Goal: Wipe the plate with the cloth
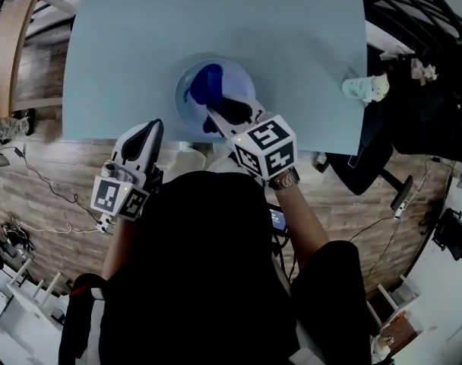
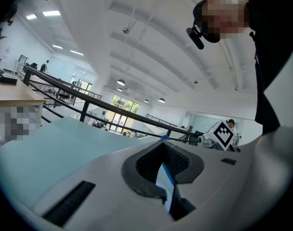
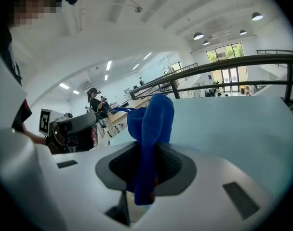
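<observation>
A pale blue plate sits near the front edge of the light blue table. A blue cloth lies bunched on the plate's left half. My right gripper reaches over the plate's near side and is shut on the cloth. In the right gripper view the cloth stands up out of that gripper. My left gripper hovers at the table's front edge, left of the plate and apart from it. Its jaws are together with nothing held.
A crumpled white object lies at the table's right edge. A black chair stands off the table's right front corner. Wooden floor and cables surround the table. The table's far half is bare.
</observation>
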`<state>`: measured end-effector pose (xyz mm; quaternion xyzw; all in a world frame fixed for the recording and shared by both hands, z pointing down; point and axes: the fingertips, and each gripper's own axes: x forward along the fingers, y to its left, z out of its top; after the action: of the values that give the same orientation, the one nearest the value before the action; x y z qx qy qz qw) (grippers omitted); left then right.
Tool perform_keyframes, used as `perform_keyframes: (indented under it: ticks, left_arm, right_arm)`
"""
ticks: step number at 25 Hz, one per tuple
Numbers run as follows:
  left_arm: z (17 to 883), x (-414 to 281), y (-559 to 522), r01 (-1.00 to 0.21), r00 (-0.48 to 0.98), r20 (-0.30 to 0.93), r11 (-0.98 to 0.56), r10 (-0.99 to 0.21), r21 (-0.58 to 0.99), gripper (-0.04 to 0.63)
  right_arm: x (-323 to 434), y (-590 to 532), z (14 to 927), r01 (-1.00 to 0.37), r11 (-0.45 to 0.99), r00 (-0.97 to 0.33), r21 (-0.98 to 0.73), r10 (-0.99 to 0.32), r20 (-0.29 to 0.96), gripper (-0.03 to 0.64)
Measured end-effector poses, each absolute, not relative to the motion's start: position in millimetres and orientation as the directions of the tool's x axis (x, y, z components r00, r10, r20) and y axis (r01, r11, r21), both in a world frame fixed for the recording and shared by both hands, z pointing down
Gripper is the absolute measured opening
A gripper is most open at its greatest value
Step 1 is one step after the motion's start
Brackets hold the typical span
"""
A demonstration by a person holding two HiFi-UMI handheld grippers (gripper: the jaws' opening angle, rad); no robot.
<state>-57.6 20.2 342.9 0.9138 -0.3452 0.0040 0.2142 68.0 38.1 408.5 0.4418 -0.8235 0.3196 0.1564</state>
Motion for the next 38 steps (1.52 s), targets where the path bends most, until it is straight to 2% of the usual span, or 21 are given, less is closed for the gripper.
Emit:
perform_keyframes:
  ticks: [9,31,38]
  left_arm:
    - [336,-77,36,-0.581,0.809,0.152,-0.732,-0.568,0.354,0.000]
    - [305,-123,59,-0.463,0.871,0.021,-0.803,-0.491,0.375,0.000]
    - [302,-138,60,-0.473,0.851,-0.023,-0.785,-0.525,0.400,0.000]
  right_arm:
    - [41,51,377,-0.845,0.400,-0.533,-0.355,-0.682,0.500,0.080]
    - [-8,111,324,-0.919,0.300,-0.388,-0.256,-0.807,0.445,0.080]
    - [-14,120,299,-0.957,0.228,-0.278,-0.181,-0.901,0.332,0.080]
